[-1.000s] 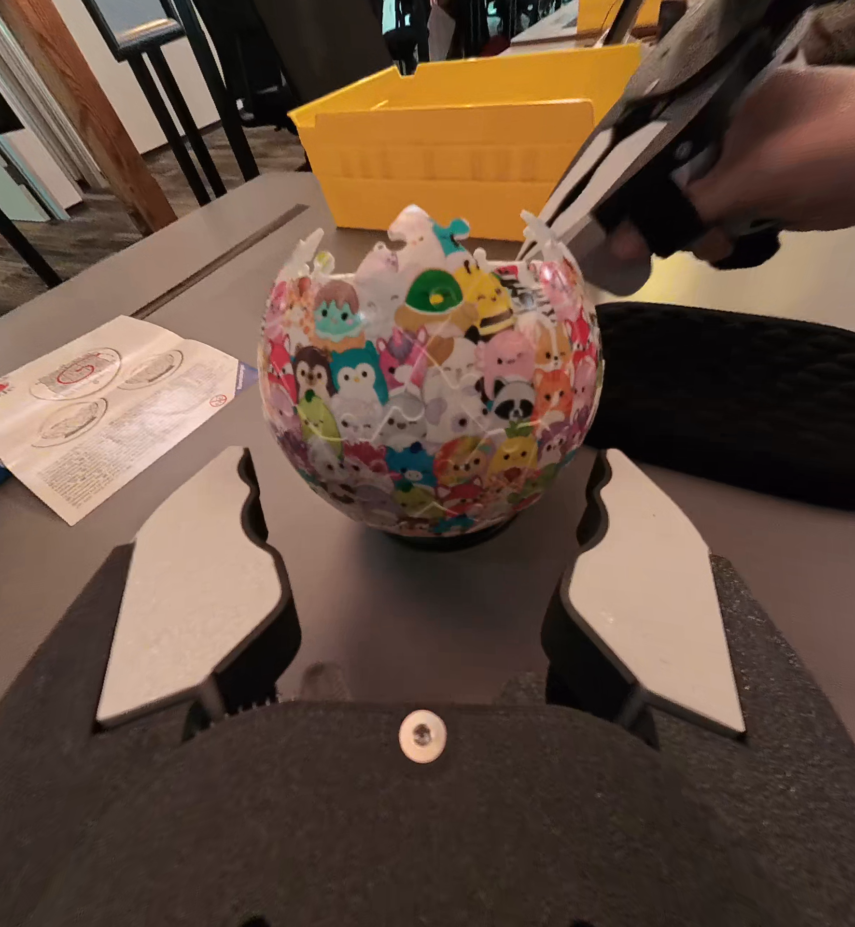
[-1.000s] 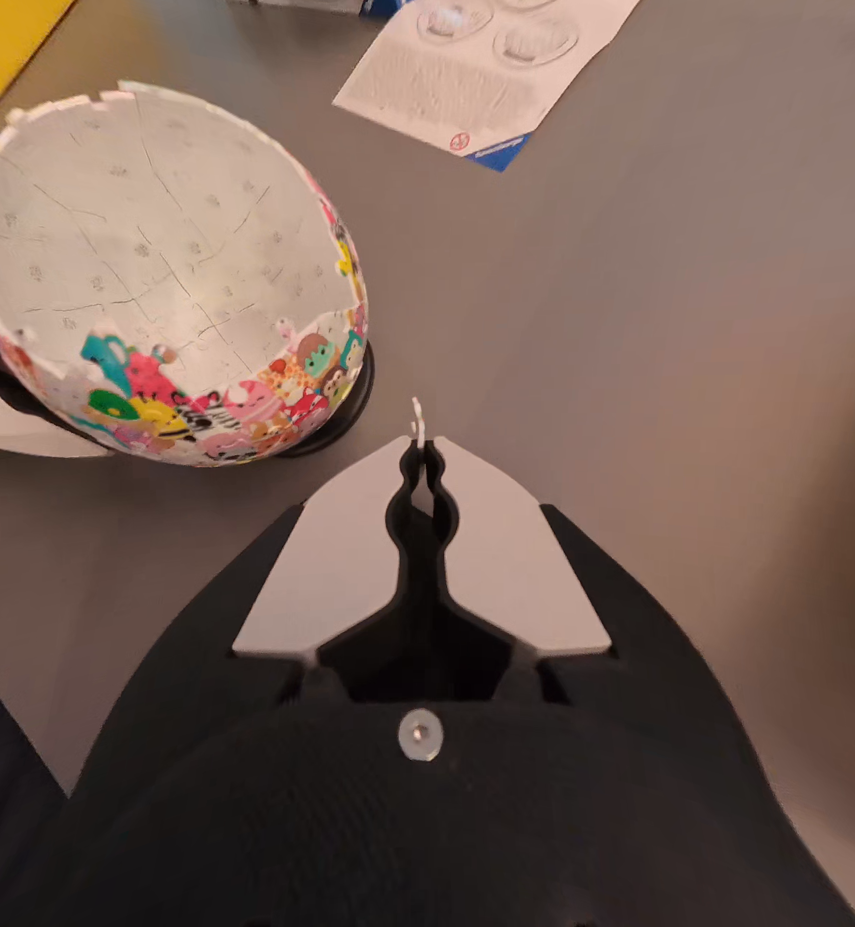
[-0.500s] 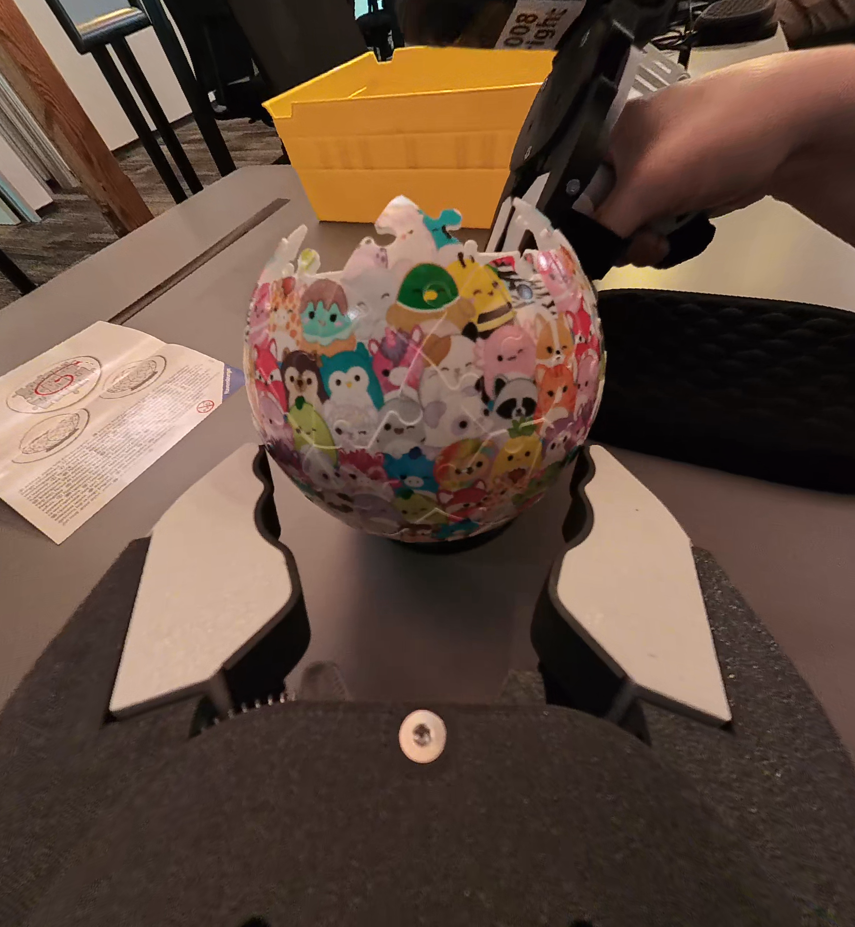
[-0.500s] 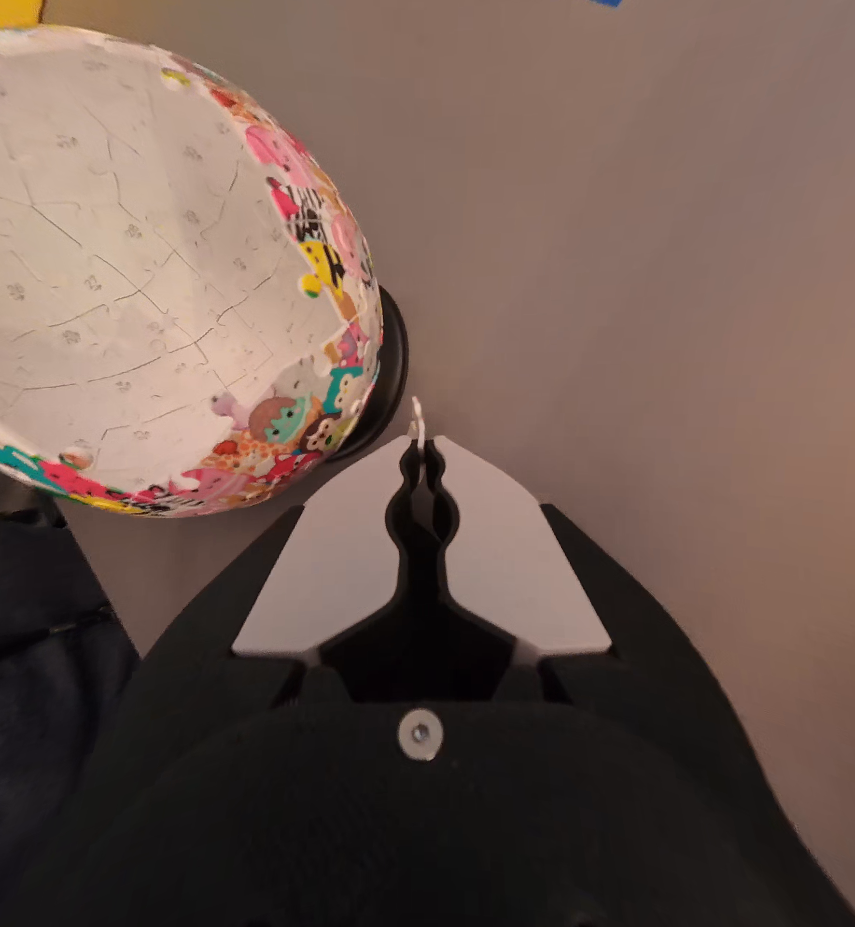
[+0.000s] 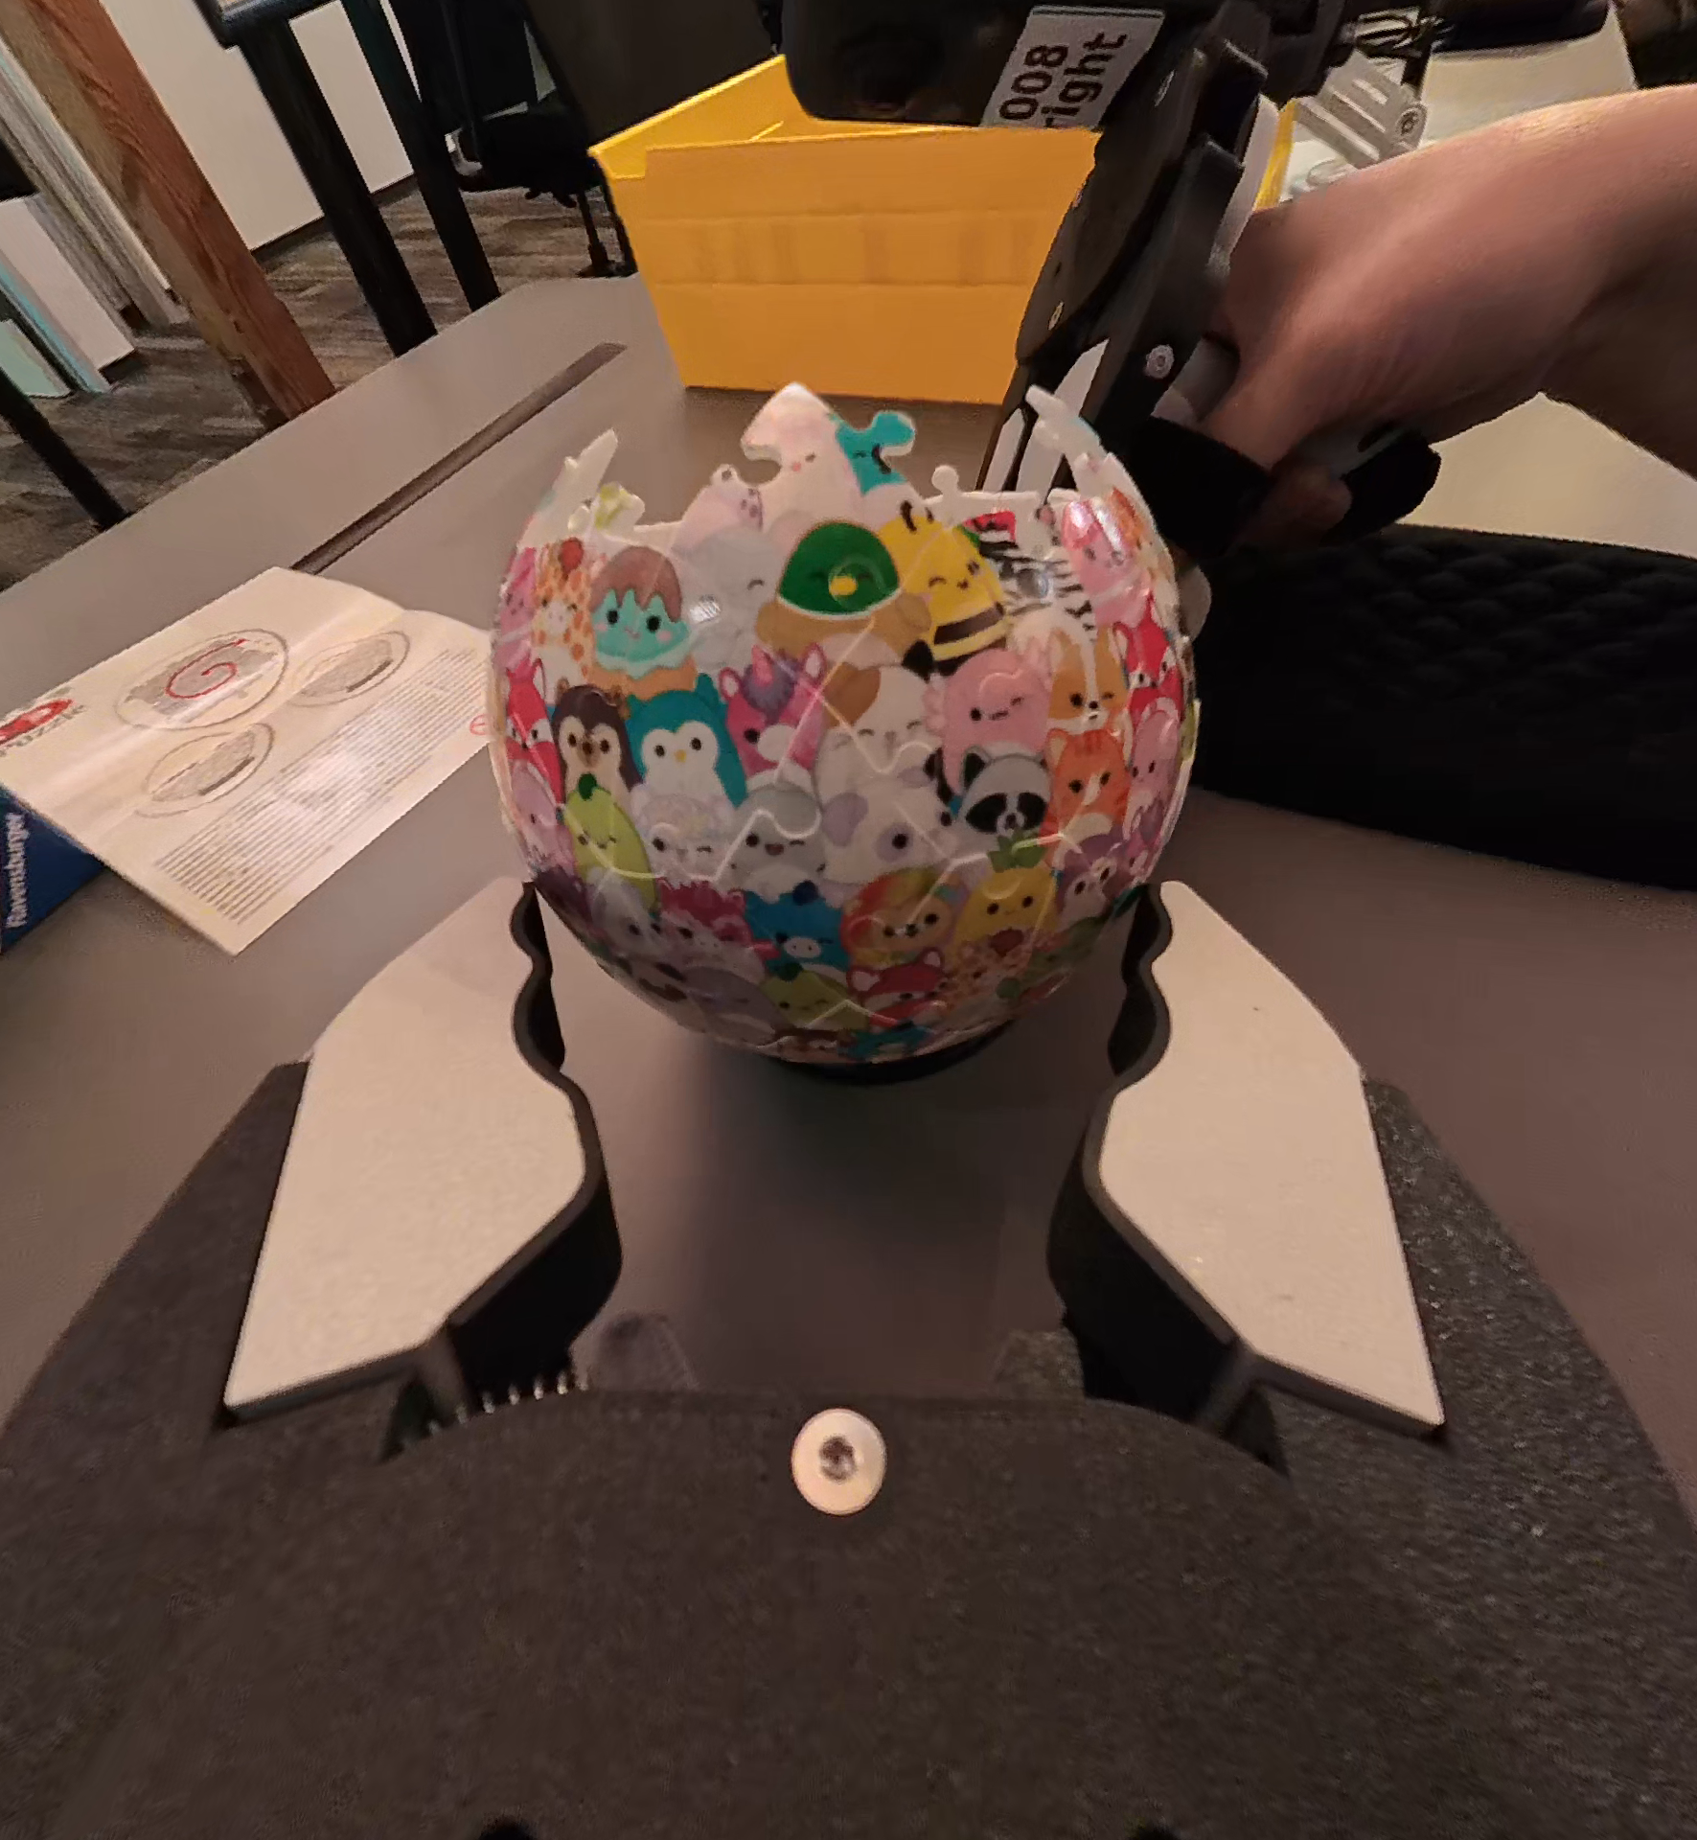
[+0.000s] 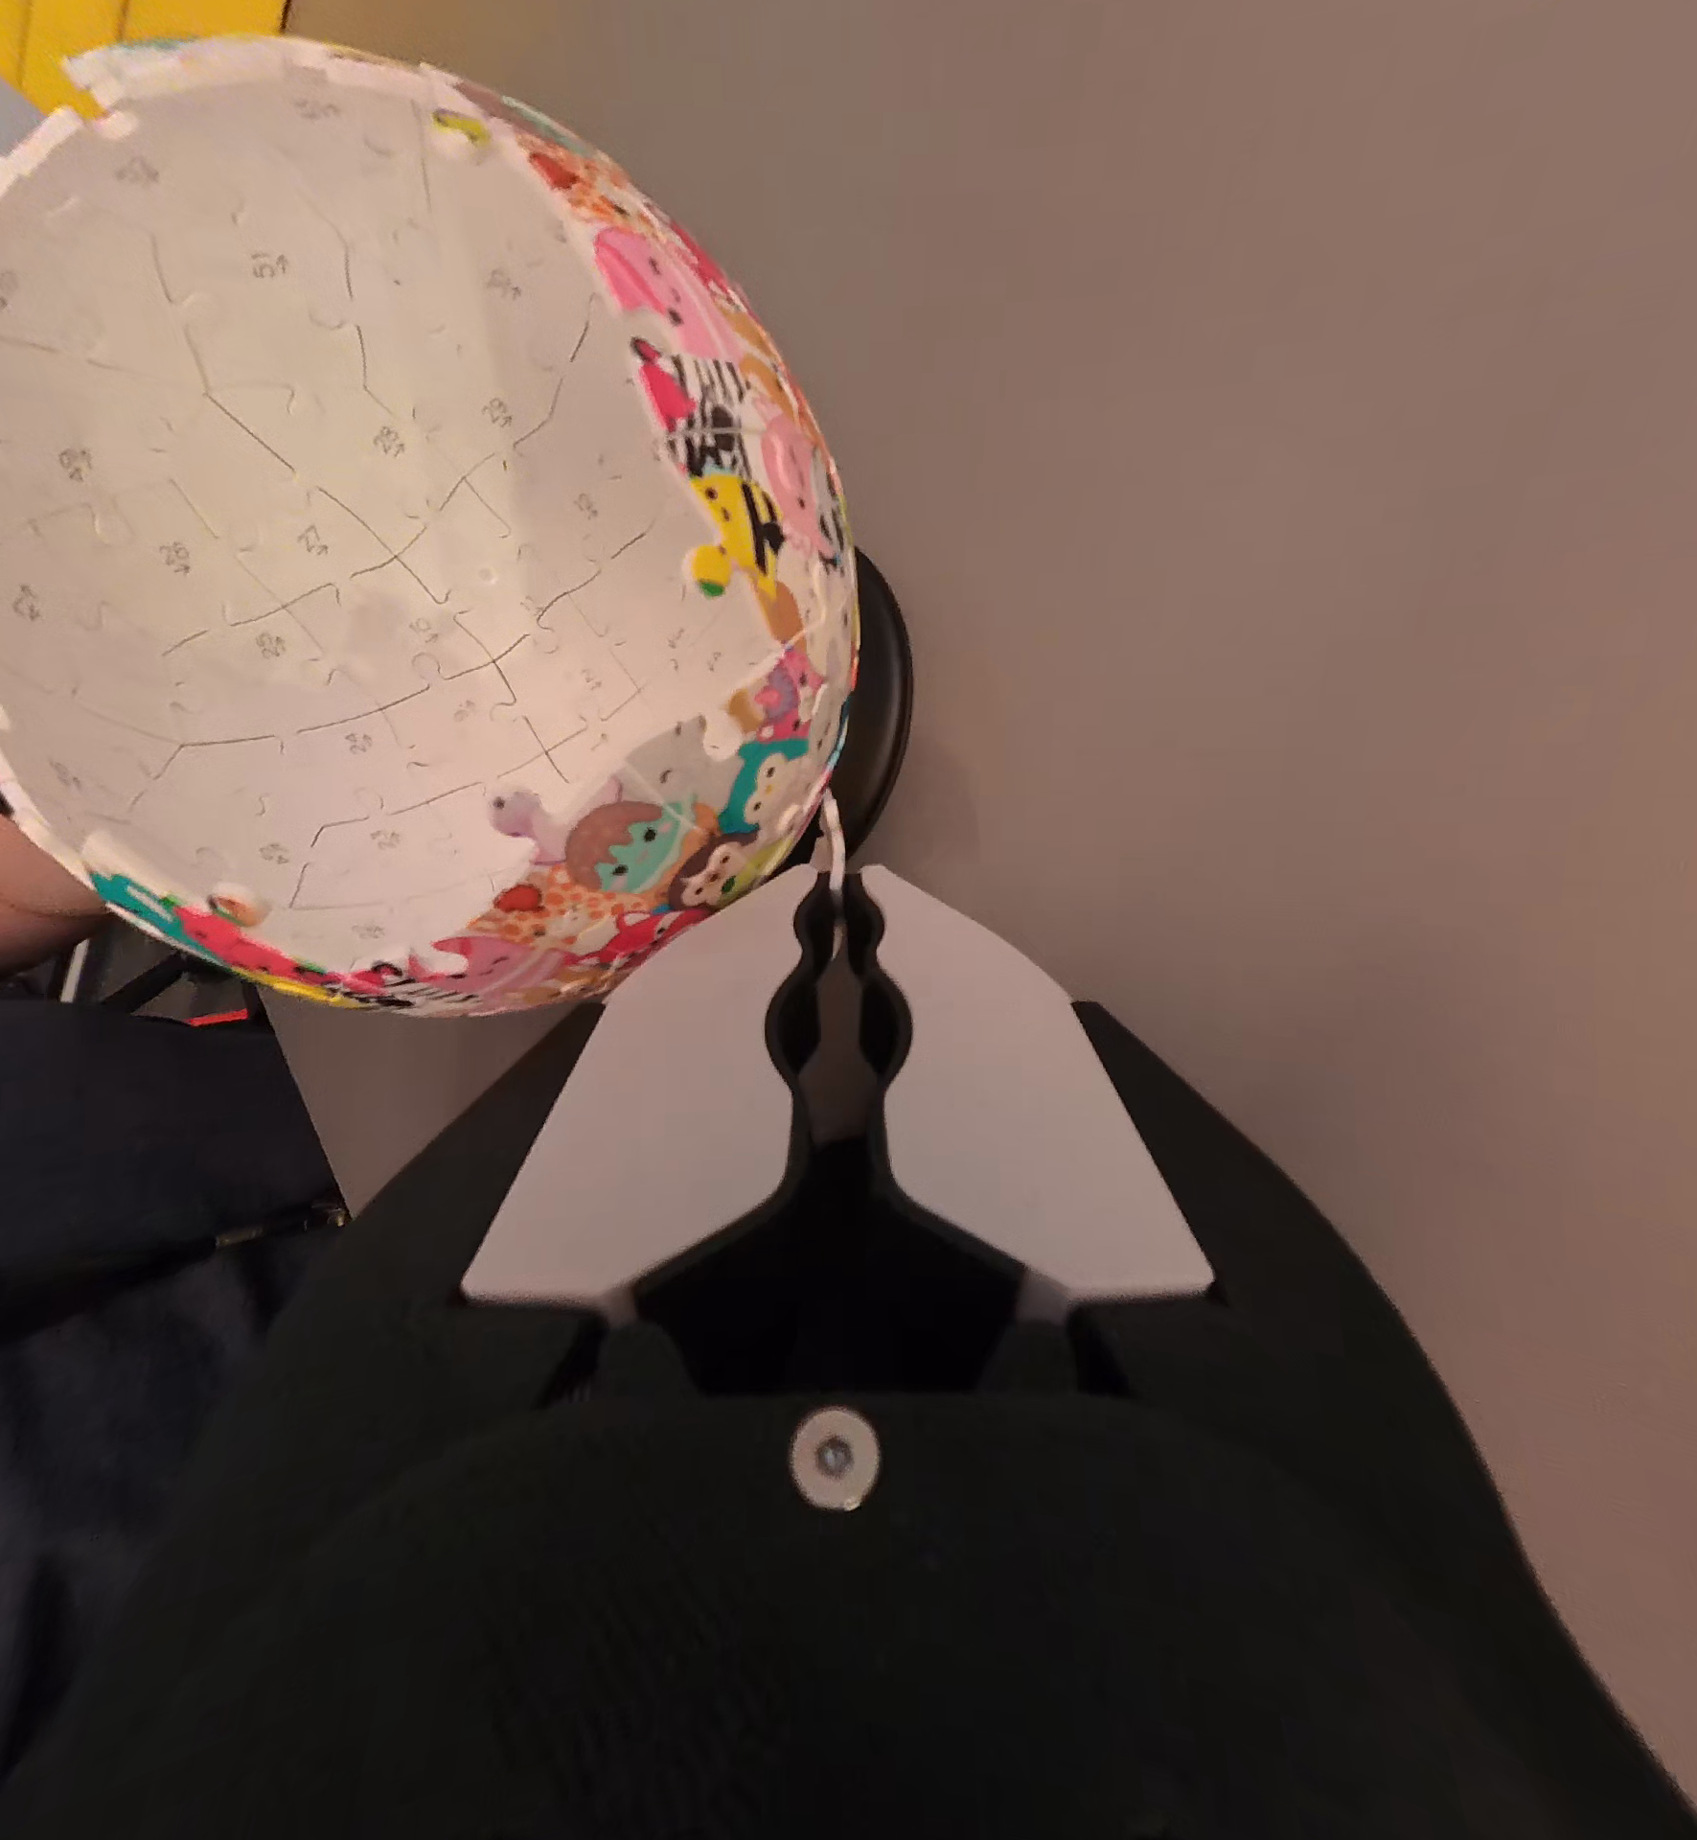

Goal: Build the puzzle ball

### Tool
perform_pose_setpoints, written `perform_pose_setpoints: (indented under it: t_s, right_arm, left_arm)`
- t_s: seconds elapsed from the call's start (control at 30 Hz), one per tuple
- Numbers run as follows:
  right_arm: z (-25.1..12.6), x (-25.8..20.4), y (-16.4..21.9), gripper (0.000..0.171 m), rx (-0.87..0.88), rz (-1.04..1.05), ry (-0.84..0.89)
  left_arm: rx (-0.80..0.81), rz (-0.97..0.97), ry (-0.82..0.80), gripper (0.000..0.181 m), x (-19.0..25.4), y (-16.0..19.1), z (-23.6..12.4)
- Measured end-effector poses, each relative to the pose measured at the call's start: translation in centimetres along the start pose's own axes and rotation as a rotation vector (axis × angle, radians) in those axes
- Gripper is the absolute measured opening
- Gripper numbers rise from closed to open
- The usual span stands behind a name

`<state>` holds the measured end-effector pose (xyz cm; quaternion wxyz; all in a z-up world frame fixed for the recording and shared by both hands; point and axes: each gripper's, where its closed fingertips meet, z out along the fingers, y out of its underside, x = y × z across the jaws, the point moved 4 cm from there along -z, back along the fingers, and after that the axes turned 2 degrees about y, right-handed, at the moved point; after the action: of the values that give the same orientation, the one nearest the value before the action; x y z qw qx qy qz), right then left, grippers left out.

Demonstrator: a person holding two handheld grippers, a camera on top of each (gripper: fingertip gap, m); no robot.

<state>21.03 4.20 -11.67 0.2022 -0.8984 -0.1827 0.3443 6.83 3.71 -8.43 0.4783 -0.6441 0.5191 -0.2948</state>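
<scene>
The puzzle ball [image 5: 844,737] is a colourful shell with an open, jagged top, standing on a small black stand [image 5: 874,1063] on the grey table. My left gripper [image 5: 839,926] is open, its fingers on either side of the ball's lower half, not clearly touching. My right gripper [image 6: 832,876] is shut on a thin white puzzle piece [image 6: 834,836], held edge-on. In the left wrist view that gripper [image 5: 1028,448] holds the piece [image 5: 1048,438] at the ball's upper right rim. The right wrist view looks down into the ball's white inside [image 6: 326,518].
A yellow bin [image 5: 854,249] stands behind the ball. A black mat [image 5: 1501,707] lies to the right. An instruction sheet [image 5: 227,737] and a blue box corner [image 5: 18,856] lie to the left. A person's hand [image 5: 1402,299] holds the right gripper. Chairs and table legs stand far back. My right fingertips sit around 10 centimeters from my left ones.
My left gripper has moved forward so its fingers flank the ball. My right gripper has carried the piece down and in, to the ball's upper right rim.
</scene>
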Motion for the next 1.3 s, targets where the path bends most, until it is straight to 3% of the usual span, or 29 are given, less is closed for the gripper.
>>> perform_pose_setpoints:
  t_s: [0.03, 0.57, 0.93, 1.3]
  right_arm:
    - [0.4, -0.4, -0.2, 0.003, -0.007, -0.005, -0.007]
    - [10.5, -9.5, -4.0, 0.003, -0.156, -0.154, -0.116]
    - [6.8, -11.1, -3.6, 0.003, 0.010, -0.322, 0.002]
    - [6.3, -12.1, -3.9, 0.003, 0.048, -0.403, 0.040]
  left_arm:
    - [-0.003, -0.002, -0.007, 0.109, -0.2, 0.2, -0.5]
    - [-0.027, -0.087, -0.108, 0.108, -4.0, 5.3, -13.2]
    - [-0.057, -0.007, -0.051, 0.111, -4.2, 5.6, -13.6]
    - [-0.070, -0.004, -0.040, 0.108, -4.6, 5.1, -13.6]
